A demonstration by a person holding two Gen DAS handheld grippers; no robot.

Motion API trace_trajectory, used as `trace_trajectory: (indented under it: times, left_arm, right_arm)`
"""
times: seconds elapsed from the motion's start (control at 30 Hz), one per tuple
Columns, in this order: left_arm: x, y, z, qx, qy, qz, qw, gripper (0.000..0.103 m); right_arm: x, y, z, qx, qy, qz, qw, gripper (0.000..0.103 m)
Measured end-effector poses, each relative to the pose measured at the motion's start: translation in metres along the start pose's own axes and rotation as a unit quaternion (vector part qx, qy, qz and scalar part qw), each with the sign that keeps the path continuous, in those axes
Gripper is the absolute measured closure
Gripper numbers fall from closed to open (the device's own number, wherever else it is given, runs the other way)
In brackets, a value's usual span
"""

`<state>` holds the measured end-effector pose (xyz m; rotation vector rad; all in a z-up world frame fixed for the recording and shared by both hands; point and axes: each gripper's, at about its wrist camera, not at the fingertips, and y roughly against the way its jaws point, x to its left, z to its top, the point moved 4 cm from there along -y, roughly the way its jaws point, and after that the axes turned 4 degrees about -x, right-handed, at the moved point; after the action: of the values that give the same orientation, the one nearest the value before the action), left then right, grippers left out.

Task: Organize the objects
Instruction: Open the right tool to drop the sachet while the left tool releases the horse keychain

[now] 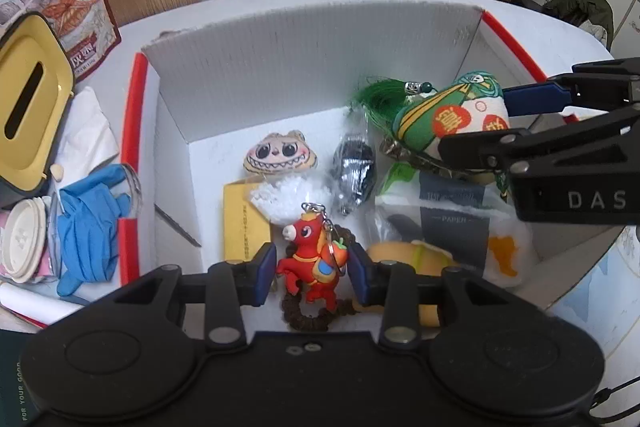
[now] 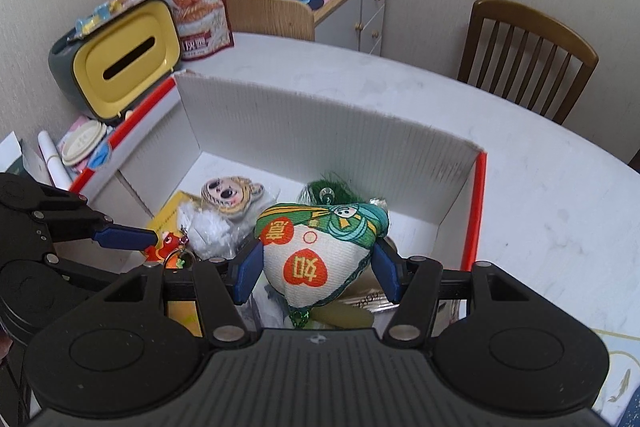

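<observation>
The red horse keychain [image 1: 310, 259] is seen directly between the blue pads of the left claw [image 1: 312, 269], its long axis upright in that view and running along the fingers, with its ring and chain at the far end; the pads stand just beside its flanks, a sliver of gap showing on each side, so the left claw is judged released rather than clamped (contact cannot be ruled out from this angle). Beneath the horse a dark beaded bracelet [image 1: 308, 319] is coiled on the floor of the white cardboard box [image 1: 304, 43], which rests on the counter [image 2: 540, 195]. The right claw [image 2: 316, 267] is spread about the green-and-white embroidered sachet [image 2: 316, 251], heart-shaped with its point toward the camera and its green tassel [image 1: 380, 95] trailing away; the pads are near its sides but whether they are pressing it cannot be told. Of the two, the left claw is the nearer to the horse, the right being over the opposite half of the box. Counted inside the box: one horse, one sachet, one bracelet, one toothy-faced plush badge [image 1: 280, 153], one dark wrapped bundle [image 1: 354, 167], one yellow card [image 1: 244, 223] and one grey pack marked PAPER [image 1: 454, 219]. Outside the box lie one pair of blue gloves [image 1: 86, 223] and one yellow-fronted tissue holder [image 1: 28, 99].
</observation>
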<state>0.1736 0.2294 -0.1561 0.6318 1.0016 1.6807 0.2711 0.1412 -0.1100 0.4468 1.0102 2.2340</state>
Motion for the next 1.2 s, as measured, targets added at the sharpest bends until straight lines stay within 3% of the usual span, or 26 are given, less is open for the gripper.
trace_trajectory:
  times: [0.3,0.77,0.87,0.93,1.2]
  left_arm:
    - [-0.001,-0.003,-0.002,0.003,-0.003,0.001,1.0000,0.066]
    - [0.000,0.005,-0.001,-0.006,0.011,0.004,0.9999,0.062]
    - [0.001,0.014,-0.002,-0.016,0.016,0.001,0.9997,0.058]
    - [0.001,0.022,-0.003,-0.027,0.020,-0.007,0.9994,0.045]
    - [-0.011,0.061,-0.005,-0.076,0.016,-0.018,0.9968,0.038]
  right_arm:
    - [0.005,-0.010,-0.010,0.017,0.005,0.002,1.000,0.044]
    - [0.004,0.010,-0.014,0.001,-0.011,0.010,1.000,0.035]
    - [0.005,0.022,-0.015,-0.009,-0.013,0.014,1.000,0.035]
    - [0.005,0.031,-0.016,-0.015,-0.014,0.015,1.000,0.034]
    - [0.003,0.071,-0.019,-0.052,-0.031,0.020,0.998,0.033]
